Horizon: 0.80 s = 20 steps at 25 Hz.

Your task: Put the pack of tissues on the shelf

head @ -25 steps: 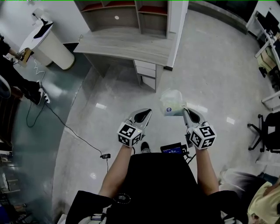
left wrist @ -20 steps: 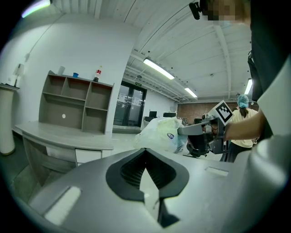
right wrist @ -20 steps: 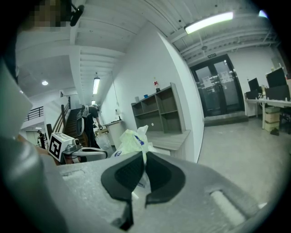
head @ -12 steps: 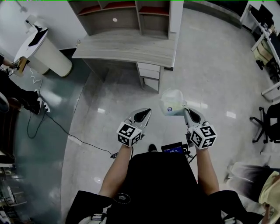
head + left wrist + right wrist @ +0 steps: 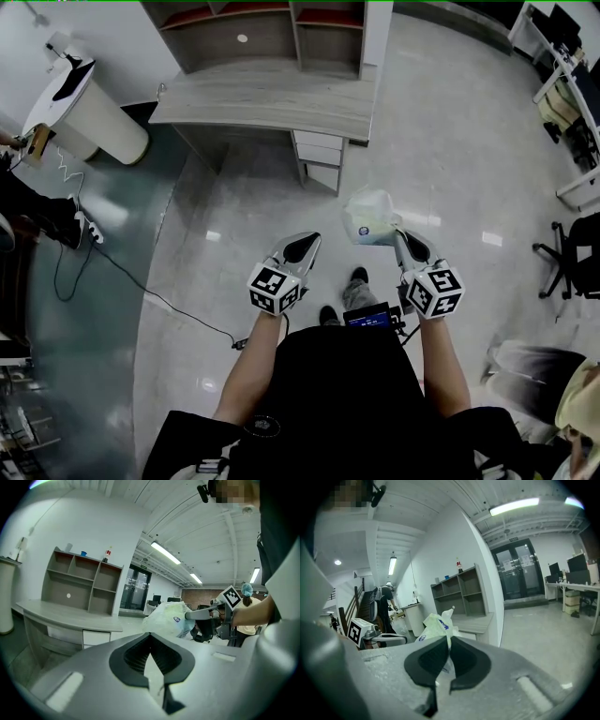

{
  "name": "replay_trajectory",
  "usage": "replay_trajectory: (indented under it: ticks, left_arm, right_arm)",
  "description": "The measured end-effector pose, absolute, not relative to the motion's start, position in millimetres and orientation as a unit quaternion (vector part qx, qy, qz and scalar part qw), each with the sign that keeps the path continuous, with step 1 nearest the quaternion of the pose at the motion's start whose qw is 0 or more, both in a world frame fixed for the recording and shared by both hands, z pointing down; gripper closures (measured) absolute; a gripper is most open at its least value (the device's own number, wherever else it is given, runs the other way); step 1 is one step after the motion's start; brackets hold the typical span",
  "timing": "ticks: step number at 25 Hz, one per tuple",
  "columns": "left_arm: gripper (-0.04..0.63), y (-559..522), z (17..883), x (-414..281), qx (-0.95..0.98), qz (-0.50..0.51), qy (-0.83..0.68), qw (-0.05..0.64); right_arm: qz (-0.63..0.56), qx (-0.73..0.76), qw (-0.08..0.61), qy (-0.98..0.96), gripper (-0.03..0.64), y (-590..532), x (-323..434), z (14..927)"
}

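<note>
The right gripper [image 5: 401,236] is pinching the pack of tissues [image 5: 368,217], hiding its near edge, while the left gripper [image 5: 302,246] is hanging closed and empty and the shelf [image 5: 281,23] is running off-frame.

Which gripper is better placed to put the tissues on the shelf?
Right. The right gripper is shut on the tissues and points toward the shelf; the left gripper is shut and empty.
</note>
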<state>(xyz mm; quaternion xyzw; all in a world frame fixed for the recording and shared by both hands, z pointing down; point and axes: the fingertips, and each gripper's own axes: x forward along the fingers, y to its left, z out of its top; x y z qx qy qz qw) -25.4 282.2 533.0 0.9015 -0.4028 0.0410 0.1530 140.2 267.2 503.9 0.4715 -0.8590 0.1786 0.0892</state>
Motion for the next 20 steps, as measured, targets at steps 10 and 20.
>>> replay_trajectory:
  ticks: [10, 20]
  left_arm:
    - [0.594, 261, 544, -25, 0.902, 0.052, -0.398, 0.160]
    - [0.594, 182, 539, -38, 0.894, 0.064, -0.413, 0.160]
  right_arm:
    - [0.174, 0.461, 0.093, -0.865, 0.612, 225, 119, 512]
    - [0.179, 0.447, 0.086, -0.872, 0.612, 145, 106, 513]
